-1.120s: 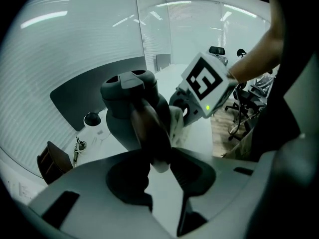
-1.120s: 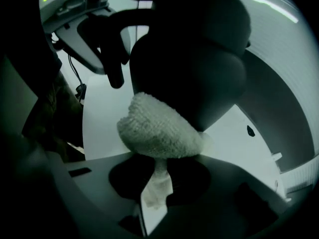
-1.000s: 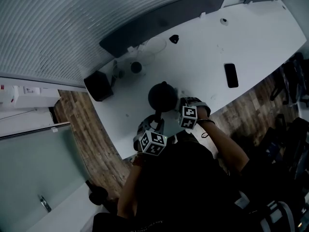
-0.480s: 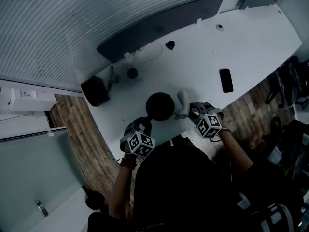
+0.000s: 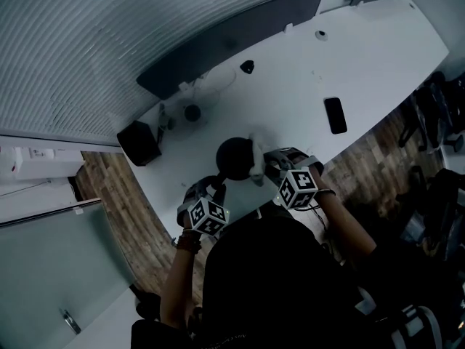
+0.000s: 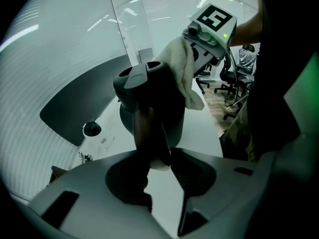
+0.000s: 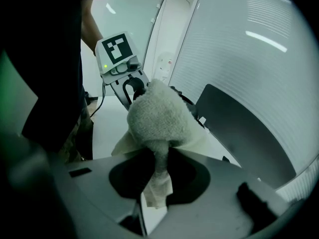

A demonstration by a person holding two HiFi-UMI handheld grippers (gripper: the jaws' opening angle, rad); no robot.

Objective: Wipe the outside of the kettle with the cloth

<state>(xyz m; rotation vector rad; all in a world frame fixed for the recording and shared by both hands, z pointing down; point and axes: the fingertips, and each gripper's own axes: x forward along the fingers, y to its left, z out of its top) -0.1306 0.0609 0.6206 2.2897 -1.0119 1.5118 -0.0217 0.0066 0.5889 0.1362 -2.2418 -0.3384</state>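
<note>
The right gripper (image 7: 157, 166), clamped on the cloth (image 7: 157, 116), has come back against the kettle's (image 6: 154, 108) upper side, likely for another wipe. The left gripper (image 6: 159, 166) grips the kettle's handle (image 6: 149, 133).

A dark, round-bodied kettle (image 5: 237, 157) stands upright near the 6 o'clock edge of the white tabletop (image 5: 349, 64), handle reaching toward 7 o'clock, while a pale, nubby cloth (image 5: 256, 167), bunched and pinched in the right tongs (image 7: 158, 156), lies against its upper side at 3 o'clock.
</note>
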